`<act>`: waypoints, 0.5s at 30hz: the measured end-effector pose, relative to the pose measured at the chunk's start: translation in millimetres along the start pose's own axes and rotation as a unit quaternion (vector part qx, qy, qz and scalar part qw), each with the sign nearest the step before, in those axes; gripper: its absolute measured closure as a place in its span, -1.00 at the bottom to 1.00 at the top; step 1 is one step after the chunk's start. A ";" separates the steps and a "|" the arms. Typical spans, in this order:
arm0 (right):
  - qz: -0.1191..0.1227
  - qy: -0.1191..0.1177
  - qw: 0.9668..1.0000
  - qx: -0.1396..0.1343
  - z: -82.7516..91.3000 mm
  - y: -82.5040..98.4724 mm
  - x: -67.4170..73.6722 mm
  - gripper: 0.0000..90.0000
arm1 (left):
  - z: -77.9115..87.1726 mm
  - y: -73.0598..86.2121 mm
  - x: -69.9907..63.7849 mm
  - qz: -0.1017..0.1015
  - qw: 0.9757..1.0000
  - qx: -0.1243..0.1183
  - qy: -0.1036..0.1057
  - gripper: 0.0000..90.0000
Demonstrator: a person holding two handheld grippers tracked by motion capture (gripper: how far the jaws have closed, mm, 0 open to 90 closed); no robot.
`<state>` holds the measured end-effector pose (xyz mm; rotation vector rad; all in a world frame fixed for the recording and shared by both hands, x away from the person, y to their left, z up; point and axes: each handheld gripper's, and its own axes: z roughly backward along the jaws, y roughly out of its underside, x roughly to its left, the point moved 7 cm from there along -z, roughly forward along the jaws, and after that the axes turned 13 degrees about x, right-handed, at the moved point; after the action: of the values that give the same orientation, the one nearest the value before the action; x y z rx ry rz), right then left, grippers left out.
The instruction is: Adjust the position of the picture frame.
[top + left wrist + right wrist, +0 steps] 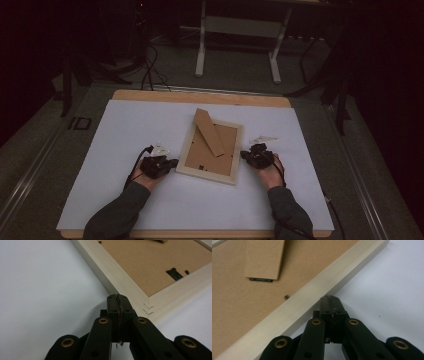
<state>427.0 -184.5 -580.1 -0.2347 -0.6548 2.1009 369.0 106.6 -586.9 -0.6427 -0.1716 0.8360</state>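
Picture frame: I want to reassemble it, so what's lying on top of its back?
A brown stand flap lies across the picture frame's backing board. Whatever is beneath the board is covered.

Your sleeves were dark grey, reaching down to the wrists. Each gripper — the left gripper and the right gripper — was black, with two matte jaws on linked arms pinned by brass-ringed rivets. A black cable trailed from each, and a pale three-cornered plate sat on top.
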 end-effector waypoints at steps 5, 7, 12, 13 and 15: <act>-0.003 0.001 1.000 0.001 0.2 -0.4 -2.3 1.00 | -0.1 1.5 -9.2 -0.006 1.000 0.003 0.008 1.00; -0.005 0.002 1.000 0.002 0.3 -0.5 -3.0 1.00 | 0.0 2.1 -12.9 -0.004 1.000 0.004 0.015 1.00; -0.006 0.004 1.000 0.004 2.8 -1.7 -4.7 1.00 | 0.5 3.9 -28.0 -0.016 0.999 0.014 0.034 1.00; -0.005 0.006 1.000 0.003 3.6 -2.4 -5.2 1.00 | 0.3 4.1 -31.7 -0.020 0.999 0.014 0.037 1.00; -0.005 0.008 1.000 0.005 5.3 -3.3 -5.6 1.00 | 0.1 5.1 -38.4 -0.027 0.999 0.016 0.045 1.00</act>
<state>430.4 -189.4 -574.3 -0.2421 -0.6355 2.0910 340.0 80.9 -585.8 -0.6421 -0.0939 0.7555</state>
